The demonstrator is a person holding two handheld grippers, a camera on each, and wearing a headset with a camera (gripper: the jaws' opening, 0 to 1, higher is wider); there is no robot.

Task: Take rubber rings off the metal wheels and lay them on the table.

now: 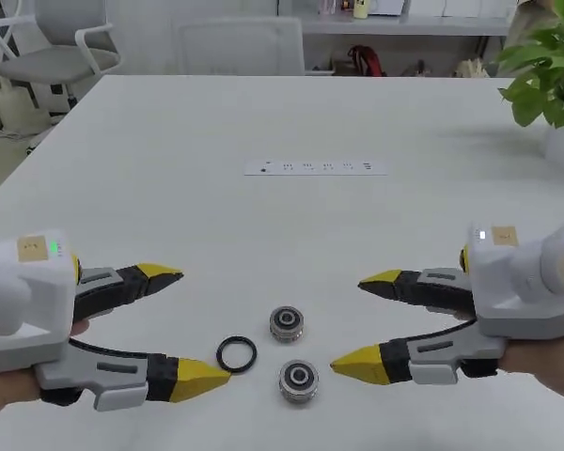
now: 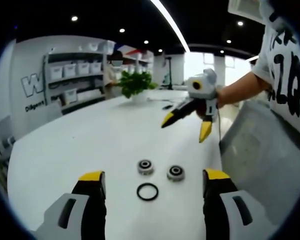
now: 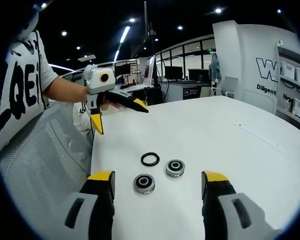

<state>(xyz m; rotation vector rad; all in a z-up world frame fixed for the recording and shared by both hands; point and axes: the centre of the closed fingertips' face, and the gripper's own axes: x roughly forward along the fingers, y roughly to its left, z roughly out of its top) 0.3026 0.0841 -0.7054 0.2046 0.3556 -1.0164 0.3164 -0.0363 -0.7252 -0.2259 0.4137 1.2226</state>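
You see bright, glossy metal on the far wheel (image 1: 287, 322) and the near wheel (image 1: 299, 381), each with a dark hub. The rubber ring (image 1: 236, 354) is matt black, and the table (image 1: 263, 225) is smooth matt white.

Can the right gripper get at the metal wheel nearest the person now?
Probably yes: the right gripper is open, and only bare table lies between its jaws and that metal wheel.
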